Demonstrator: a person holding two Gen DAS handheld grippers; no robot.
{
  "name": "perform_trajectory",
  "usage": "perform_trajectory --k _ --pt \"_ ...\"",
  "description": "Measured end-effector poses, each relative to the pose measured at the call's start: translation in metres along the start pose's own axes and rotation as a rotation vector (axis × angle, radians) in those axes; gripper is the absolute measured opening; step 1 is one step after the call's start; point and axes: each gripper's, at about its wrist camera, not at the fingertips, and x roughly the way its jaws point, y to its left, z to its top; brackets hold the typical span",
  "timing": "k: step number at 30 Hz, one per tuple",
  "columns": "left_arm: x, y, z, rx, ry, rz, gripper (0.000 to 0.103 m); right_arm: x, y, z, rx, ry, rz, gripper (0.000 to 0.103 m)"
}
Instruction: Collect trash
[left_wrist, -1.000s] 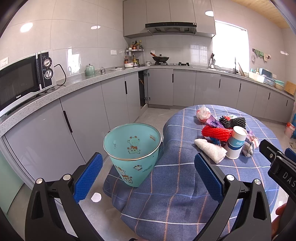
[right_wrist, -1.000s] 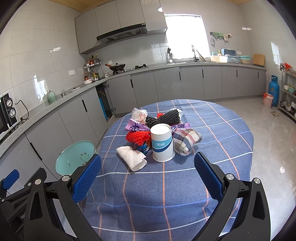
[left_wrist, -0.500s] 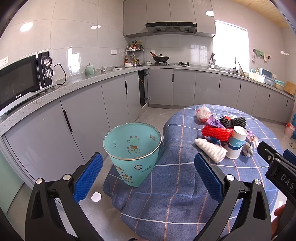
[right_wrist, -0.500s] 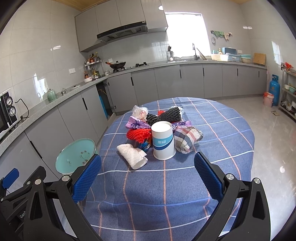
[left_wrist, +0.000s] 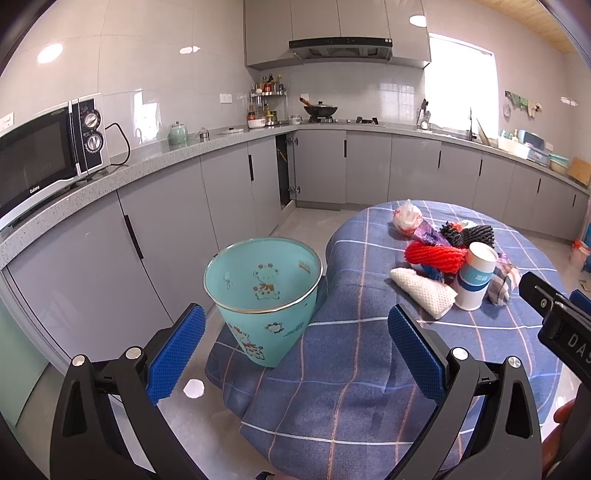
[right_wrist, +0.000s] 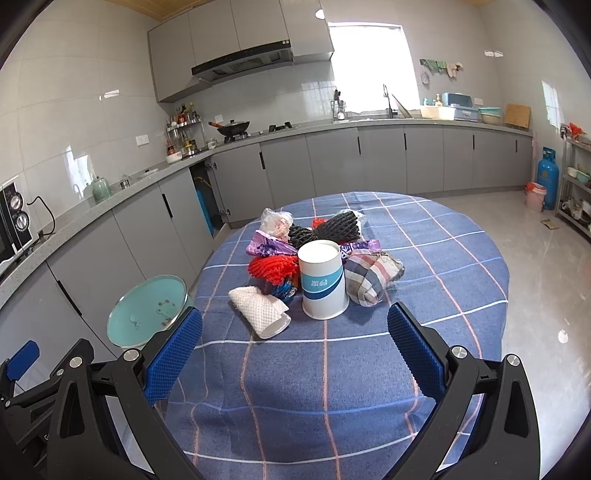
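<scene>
While both tongs gape, right tongs (right_wrist: 294, 345) face the trash pile (right_wrist: 314, 258).

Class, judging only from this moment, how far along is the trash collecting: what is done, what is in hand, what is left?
Done: nothing visible; the teal bin looks empty inside. In hand: nothing; the left gripper and right gripper are both open, holding nothing. Left: the whole pile on the table, including the paper cup, white foam net, red net and black net.

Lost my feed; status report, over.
Left gripper and right gripper open, empty. Trash pile untouched on table; teal bin beside it. Nothing in the way.
</scene>
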Motion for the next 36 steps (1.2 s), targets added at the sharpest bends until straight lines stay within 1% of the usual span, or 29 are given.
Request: perform_trajectory --k 2,5,8,10,11,12,14,17,20,22,25,27,30,31,32,33,36 --pt "0.006 -0.002 -0.002 0.006 0.009 -0.005 0.097 0.007 -0.003 0.000 -0.006 0.006 -0.003 0.099" --pt "0.017 -0.006 -0.006 0.016 0.018 -0.038 0.097 0.018 -0.015 -0.001 -0.011 0.006 -0.014 0.099" --pt "0.032 -0.012 -0.008 0.000 0.046 -0.094 0.097 0.035 -0.034 -0.001 0.010 0.018 -0.042 0.098" --pt "0.045 -0.016 -0.009 -0.006 0.077 -0.128 0.097 0.049 -0.044 0.002 0.037 0.041 -0.031 0.097" --pt "0.052 -0.018 -0.009 -0.002 0.092 -0.138 0.097 0.054 -0.046 0.003 0.040 0.043 -0.028 0.093" --pt "0.057 -0.020 -0.009 0.003 0.100 -0.143 0.097 0.058 -0.048 0.004 0.040 0.044 -0.029 0.085" --pt "0.070 -0.025 -0.009 0.019 0.118 -0.157 0.097 0.070 -0.049 0.006 0.029 0.057 -0.014 0.079" --pt "0.089 -0.032 -0.005 0.026 0.138 -0.174 0.097 0.086 -0.046 0.007 0.001 0.074 0.006 0.078" --pt "0.105 -0.042 0.002 0.045 0.138 -0.195 0.096 0.101 -0.042 0.010 -0.012 0.080 0.036 0.077" --pt "0.115 -0.051 0.007 0.060 0.142 -0.225 0.089 0.114 -0.040 0.014 -0.034 0.089 0.039 0.073" --pt "0.135 -0.065 0.014 0.072 0.169 -0.260 0.086 0.131 -0.042 0.019 -0.038 0.102 0.065 0.072" --pt "0.142 -0.072 0.017 0.076 0.173 -0.261 0.086 0.139 -0.041 0.021 -0.045 0.106 0.079 0.072" --pt "0.152 -0.082 0.021 0.092 0.181 -0.255 0.087 0.154 -0.042 0.021 -0.058 0.139 0.099 0.072" --pt "0.157 -0.085 0.021 0.091 0.190 -0.252 0.087 0.159 -0.042 0.021 -0.058 0.149 0.102 0.070" --pt "0.161 -0.088 0.022 0.087 0.201 -0.255 0.087 0.163 -0.044 0.020 -0.057 0.161 0.110 0.059" --pt "0.164 -0.090 0.023 0.082 0.212 -0.261 0.087 0.166 -0.045 0.019 -0.056 0.171 0.121 0.056" --pt "0.171 -0.102 0.026 0.082 0.228 -0.273 0.087 0.163 -0.049 0.021 -0.048 0.162 0.139 0.055"
